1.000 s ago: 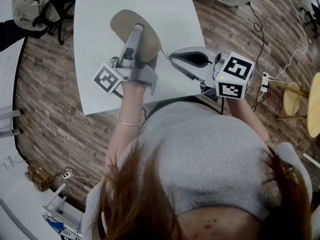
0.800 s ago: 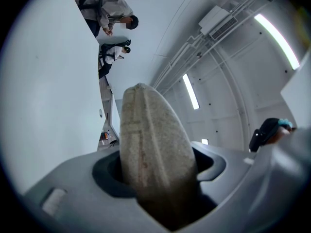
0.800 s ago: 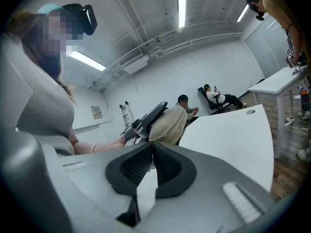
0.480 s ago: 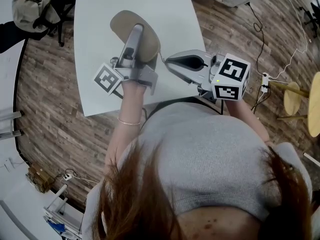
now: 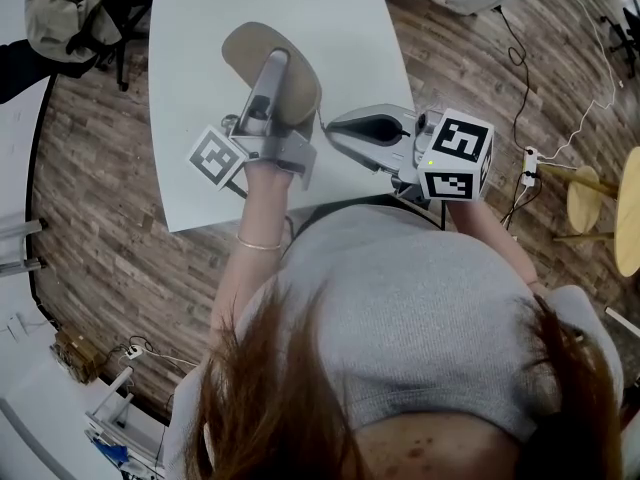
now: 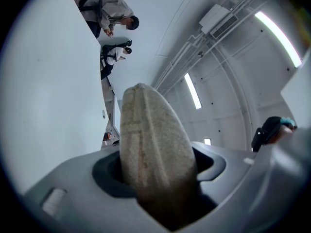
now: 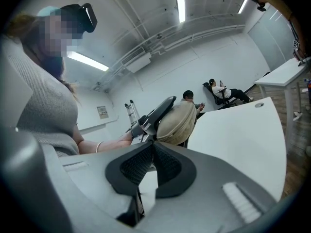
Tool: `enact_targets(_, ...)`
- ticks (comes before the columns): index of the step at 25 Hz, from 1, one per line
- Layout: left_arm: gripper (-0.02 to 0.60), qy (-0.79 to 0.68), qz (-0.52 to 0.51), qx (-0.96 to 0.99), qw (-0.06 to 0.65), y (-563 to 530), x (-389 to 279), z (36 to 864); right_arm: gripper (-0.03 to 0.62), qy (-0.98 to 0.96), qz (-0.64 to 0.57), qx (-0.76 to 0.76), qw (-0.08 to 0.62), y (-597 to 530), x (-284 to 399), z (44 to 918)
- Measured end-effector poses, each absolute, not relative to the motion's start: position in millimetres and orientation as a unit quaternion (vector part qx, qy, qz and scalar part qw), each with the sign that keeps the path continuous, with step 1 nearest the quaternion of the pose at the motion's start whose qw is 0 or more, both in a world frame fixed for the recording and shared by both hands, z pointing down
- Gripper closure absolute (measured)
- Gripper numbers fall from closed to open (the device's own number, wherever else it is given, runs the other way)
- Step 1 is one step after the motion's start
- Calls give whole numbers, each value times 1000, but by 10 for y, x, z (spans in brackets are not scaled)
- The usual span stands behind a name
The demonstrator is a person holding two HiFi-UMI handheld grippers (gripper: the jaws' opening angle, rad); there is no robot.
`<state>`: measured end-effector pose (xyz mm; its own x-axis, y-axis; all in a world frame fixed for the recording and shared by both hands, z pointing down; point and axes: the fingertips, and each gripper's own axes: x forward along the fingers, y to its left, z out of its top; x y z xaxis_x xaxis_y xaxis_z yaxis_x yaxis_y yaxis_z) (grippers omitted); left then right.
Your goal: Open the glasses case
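My left gripper (image 5: 272,68) is shut on a beige oval glasses case (image 5: 245,53) and holds it above the white table (image 5: 200,18). In the left gripper view the case (image 6: 155,164) fills the gap between the jaws, edge-on, with its seam closed. My right gripper (image 5: 328,123) is shut with nothing in it, its tip just right of the case and apart from it. The right gripper view shows its ribbed pads (image 7: 133,166) pressed together, with the case (image 7: 177,123) and the left gripper (image 7: 155,113) a short way ahead.
The table's near edge (image 5: 260,213) runs just below both grippers. A seated person (image 5: 55,18) is at the far left. A round wooden stool (image 5: 590,193) and a power strip (image 5: 528,163) with cables stand on the wood floor at the right.
The right gripper has drifted a little left, toward the case. The left gripper and the case have stayed where they were.
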<state>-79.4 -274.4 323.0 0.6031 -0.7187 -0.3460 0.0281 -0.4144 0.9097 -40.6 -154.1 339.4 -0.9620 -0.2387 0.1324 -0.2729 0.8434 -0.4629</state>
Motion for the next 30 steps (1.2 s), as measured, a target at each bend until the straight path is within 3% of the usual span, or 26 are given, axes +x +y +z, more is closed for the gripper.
enact_targets(30, 264, -176, -352, 776, 494, -2530, -465, 3156, 582, -956, 292, -34, 17, -1201, -438, 3350)
